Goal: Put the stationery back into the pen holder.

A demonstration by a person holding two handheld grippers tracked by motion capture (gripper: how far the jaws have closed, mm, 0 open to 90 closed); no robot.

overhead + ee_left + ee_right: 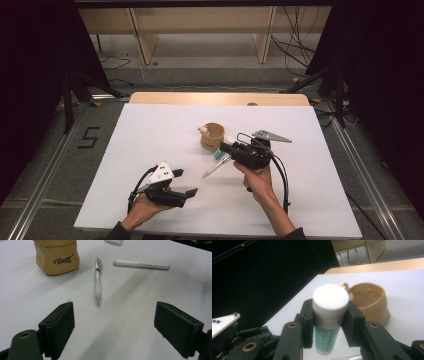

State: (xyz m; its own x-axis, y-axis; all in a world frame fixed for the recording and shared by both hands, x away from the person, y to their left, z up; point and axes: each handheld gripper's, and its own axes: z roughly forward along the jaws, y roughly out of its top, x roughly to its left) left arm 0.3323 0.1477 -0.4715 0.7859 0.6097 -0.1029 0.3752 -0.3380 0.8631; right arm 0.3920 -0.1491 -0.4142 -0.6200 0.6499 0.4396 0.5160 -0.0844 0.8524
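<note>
White table, tan pouch near the middle, standing open-mouthed; the word "Best" on its side in the left gripper view. Right gripper is clamped on a glue stick, white cap and teal label, pads pressing on both sides just below the cap. In the high view it holds the stick just beside the pouch, on the pouch's near right, and off the table as far as I can judge; the right gripper view puts the pouch mouth just past the cap. Left gripper rests low at the near left of the table, jaws wide apart, nothing between them. Ahead of it lie a clear pen, tip toward the gripper, and a white marker lying crosswise farther off, apart from the pen. Both are loose on the table, near the pouch and not touching it. Reading: the work looks like filling the pouch with the stationery. The glue stick is in hand and close to the opening but not in. Cannot tell whether anything already sits inside the pouch; its interior looks bare from the right gripper view. Left to do: drop the stick in, then pen and marker, the pen lying handy to the open left jaws.
</note>
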